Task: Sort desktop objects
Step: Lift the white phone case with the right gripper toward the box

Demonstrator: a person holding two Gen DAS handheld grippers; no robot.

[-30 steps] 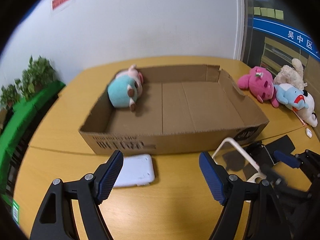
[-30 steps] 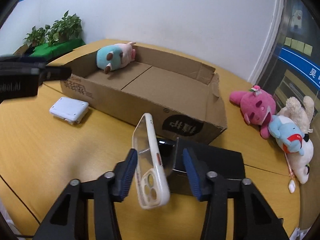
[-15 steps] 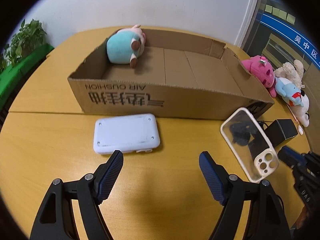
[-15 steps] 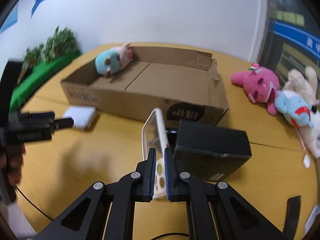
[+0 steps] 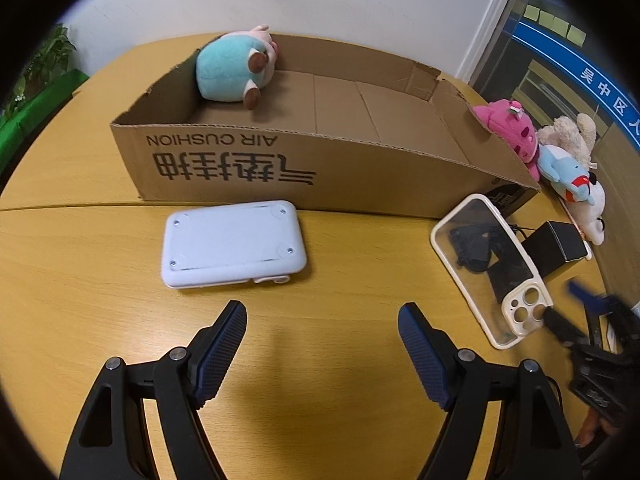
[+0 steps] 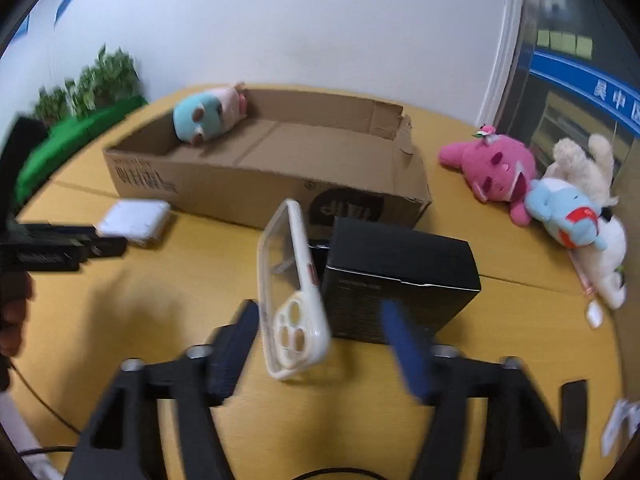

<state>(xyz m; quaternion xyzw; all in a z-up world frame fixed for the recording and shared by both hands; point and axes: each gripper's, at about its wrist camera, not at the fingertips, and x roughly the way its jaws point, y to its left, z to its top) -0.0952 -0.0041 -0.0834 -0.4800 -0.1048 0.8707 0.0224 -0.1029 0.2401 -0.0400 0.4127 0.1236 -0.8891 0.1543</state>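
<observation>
My left tongs point(image 5: 322, 340) stood wide apart at the bottom centre of the left wrist view, holding nothing, above bare wood of the table point(image 5: 100, 320). Just beyond them, in mid-frame, lay the white flat case point(image 5: 234, 243), close to the front wall of the cardboard box point(image 5: 320, 172) (its lettering read upside down). Inside the box, at its far left corner near the top of the frame, lay the teal and pink plush point(image 5: 236, 68).

In the right wrist view my right tongs point(image 6: 324, 344) were also spread wide, their pads blurred, at the lower centre. The clear phone case point(image 6: 294, 292) stood on edge between them and looked free of both pads, leaning against the black box point(image 6: 400, 276) just to its right. At the right edge of that frame the pink plush point(image 6: 496, 168), the blue plush point(image 6: 568, 212) and the cream plush point(image 6: 584, 160) lay together on the table, outside the cardboard box.
</observation>
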